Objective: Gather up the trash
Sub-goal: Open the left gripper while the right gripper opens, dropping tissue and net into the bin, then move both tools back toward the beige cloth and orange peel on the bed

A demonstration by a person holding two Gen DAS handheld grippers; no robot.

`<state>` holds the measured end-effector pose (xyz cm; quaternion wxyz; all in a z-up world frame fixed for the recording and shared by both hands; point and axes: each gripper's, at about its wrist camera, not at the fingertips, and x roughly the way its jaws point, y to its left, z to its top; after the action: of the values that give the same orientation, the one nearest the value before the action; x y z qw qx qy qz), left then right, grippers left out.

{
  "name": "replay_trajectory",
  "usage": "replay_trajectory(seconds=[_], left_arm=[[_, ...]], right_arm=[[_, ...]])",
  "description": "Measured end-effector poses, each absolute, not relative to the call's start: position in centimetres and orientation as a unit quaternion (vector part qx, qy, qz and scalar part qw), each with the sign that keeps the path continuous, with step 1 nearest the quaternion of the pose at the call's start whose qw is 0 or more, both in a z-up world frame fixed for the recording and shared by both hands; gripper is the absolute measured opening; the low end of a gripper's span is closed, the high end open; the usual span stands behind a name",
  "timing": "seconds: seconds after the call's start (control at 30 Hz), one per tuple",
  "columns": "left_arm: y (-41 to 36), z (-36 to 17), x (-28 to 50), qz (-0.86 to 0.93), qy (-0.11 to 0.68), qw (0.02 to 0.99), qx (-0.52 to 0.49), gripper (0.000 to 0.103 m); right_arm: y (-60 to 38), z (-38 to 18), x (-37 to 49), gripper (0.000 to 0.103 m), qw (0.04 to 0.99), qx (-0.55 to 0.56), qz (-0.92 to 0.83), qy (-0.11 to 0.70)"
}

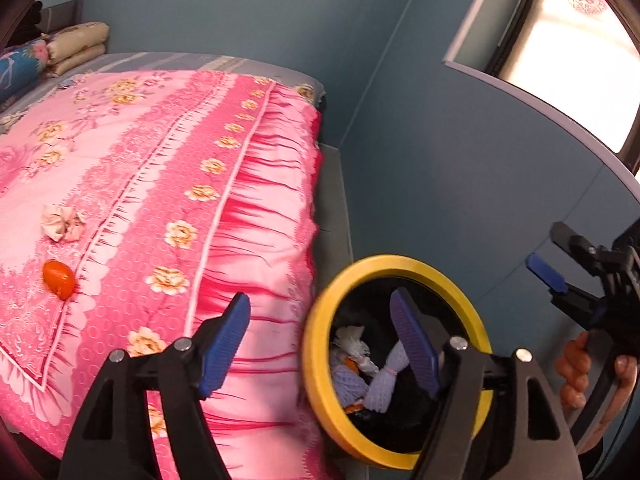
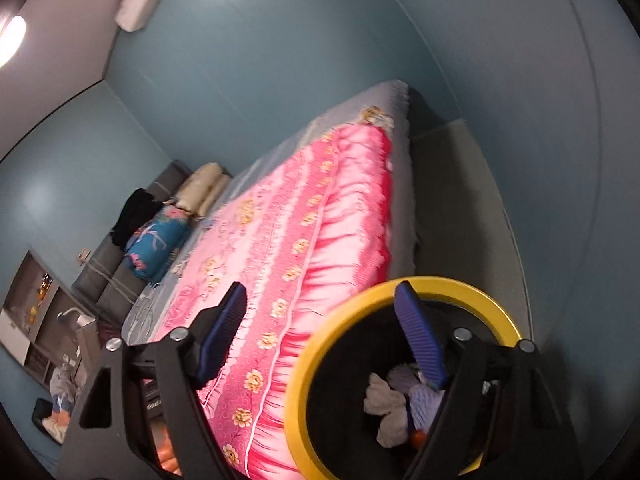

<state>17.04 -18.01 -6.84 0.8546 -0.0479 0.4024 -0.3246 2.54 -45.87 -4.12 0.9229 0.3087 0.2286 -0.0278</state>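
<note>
A black bin with a yellow rim (image 1: 320,320) stands beside the bed; it holds crumpled white paper (image 1: 352,344), purple yarn (image 1: 384,384) and orange bits. On the pink quilt (image 1: 160,200) lie an orange peel (image 1: 59,279) and a crumpled paper wad (image 1: 63,222). My left gripper (image 1: 324,344) is open and empty, straddling the bin's near rim. My right gripper (image 2: 328,336) is open and empty above the same bin (image 2: 304,360); it also shows in the left wrist view (image 1: 560,276), held to the right of the bin.
Folded pillows (image 1: 76,46) and a blue floral bolster (image 1: 20,66) lie at the bed's head. A blue wall (image 1: 440,160) and a window (image 1: 568,40) stand right of the bin. A shelf unit (image 2: 36,312) and floor clutter (image 2: 60,400) are left of the bed.
</note>
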Motion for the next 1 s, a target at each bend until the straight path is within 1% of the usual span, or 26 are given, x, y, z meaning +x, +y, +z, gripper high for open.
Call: replay_trajectory(seconds=[0.27,0.47,0.6,0.8,1.0], left_arm=[[-12.8,-5.8,19.3,-0.277,0.381,0.880,-0.062,0.073],[-8.1,-5.3,21.5,-0.233,0.371,0.896,-0.066,0.076],[-4.6,-5.2,23.3,-0.202,0.367,0.905,-0.074,0.077],[0.4,-5.8,26.5,-0.152,0.368,0.913,-0.089,0.077],[4.1,-8.2,30.1,-0.116,0.389,0.910,-0.090,0.077]], right_arm=[[-43.7,-2.0,3.6,0.082,0.941,0.270,0.010,0.203],[-40.3,-0.9,5.9,0.083,0.950,0.232,0.050,0.203],[-37.7,-0.6,7.5,0.087,0.953,0.205,0.082,0.206],[-32.8,-1.0,11.8,0.088,0.949,0.171,0.130,0.229],[-27.5,-3.7,17.3,0.088,0.931,0.149,0.173,0.286]])
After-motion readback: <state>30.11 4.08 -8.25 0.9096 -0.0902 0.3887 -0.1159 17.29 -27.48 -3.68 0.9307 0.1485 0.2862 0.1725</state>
